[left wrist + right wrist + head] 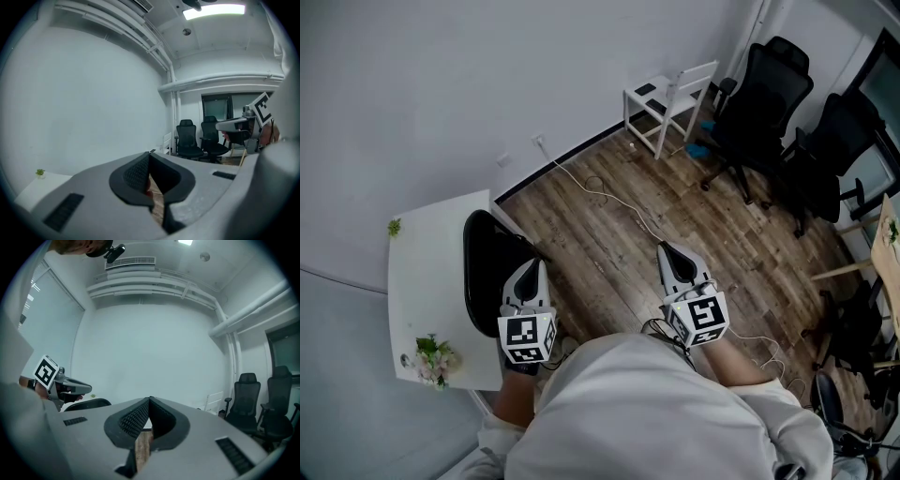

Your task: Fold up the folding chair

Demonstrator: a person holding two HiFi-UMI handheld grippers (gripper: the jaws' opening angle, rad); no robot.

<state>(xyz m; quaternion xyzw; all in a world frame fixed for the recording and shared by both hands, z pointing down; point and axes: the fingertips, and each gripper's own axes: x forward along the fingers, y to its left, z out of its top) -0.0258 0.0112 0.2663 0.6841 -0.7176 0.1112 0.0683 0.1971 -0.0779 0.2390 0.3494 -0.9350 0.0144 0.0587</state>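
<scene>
A white slatted folding chair point(672, 97) stands unfolded by the far wall, with a small dark thing on its seat. It also shows small in the left gripper view point(167, 139) and in the right gripper view point(216, 402). Both grippers hover over the wood floor, well short of that chair. My left gripper point(532, 266) is shut with nothing between its jaws point(150, 155). My right gripper point(667, 249) is likewise shut and empty point(149, 401). Each gripper appears at the edge of the other's view.
A white table point(431, 281) with small flower sprigs stands at the left, and a black rounded chair point(490, 270) is tucked against it beside my left gripper. Black office chairs point(766, 98) crowd the far right. A white cable point(598, 195) trails across the floor.
</scene>
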